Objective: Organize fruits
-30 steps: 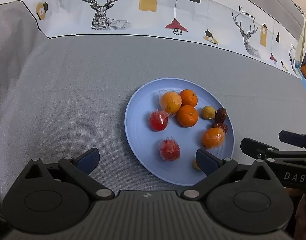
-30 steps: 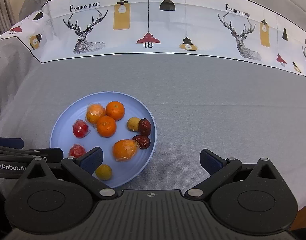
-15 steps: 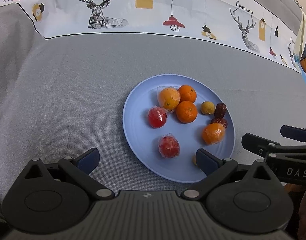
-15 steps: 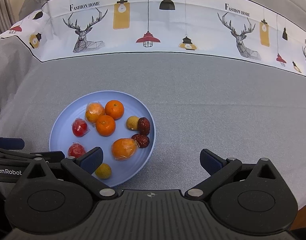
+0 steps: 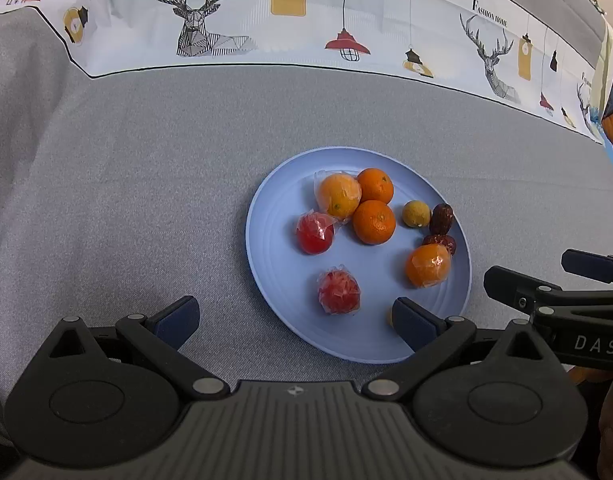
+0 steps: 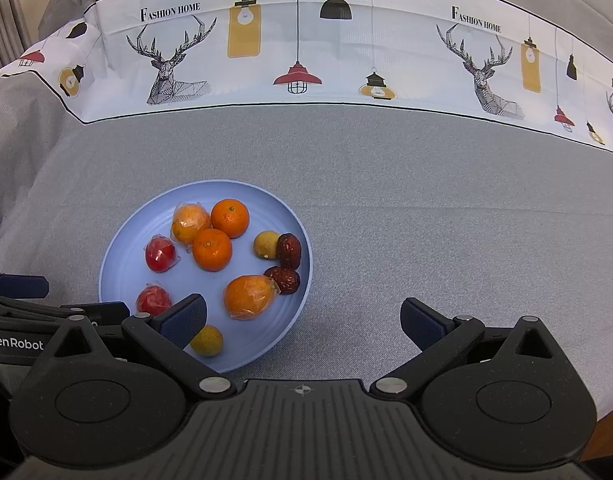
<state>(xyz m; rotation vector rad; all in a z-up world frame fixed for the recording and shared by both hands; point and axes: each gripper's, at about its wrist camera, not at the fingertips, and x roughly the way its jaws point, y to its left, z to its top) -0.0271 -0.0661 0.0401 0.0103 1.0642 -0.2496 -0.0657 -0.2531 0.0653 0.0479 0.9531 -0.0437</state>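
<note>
A light blue plate (image 5: 274,248) (image 6: 118,256) on the grey cloth holds several fruits: bare oranges (image 5: 373,222) (image 6: 211,249), wrapped oranges (image 5: 427,265) (image 6: 248,296), wrapped red fruits (image 5: 338,292) (image 6: 159,253), small yellow fruits (image 5: 416,214) (image 6: 206,341) and dark red dates (image 5: 442,218) (image 6: 288,245). My left gripper (image 5: 294,320) is open and empty, near the plate's front-left edge. My right gripper (image 6: 304,322) is open and empty, by the plate's front-right edge. Each gripper shows at the side of the other's view.
The grey tablecloth (image 6: 426,208) has a white printed band (image 6: 306,52) of deer and lamps along the far side. The table's right front edge (image 6: 610,404) shows in the right wrist view.
The left gripper has drawn back a little, so the plate sits slightly higher and farther in its view. The right wrist view is almost unchanged.
</note>
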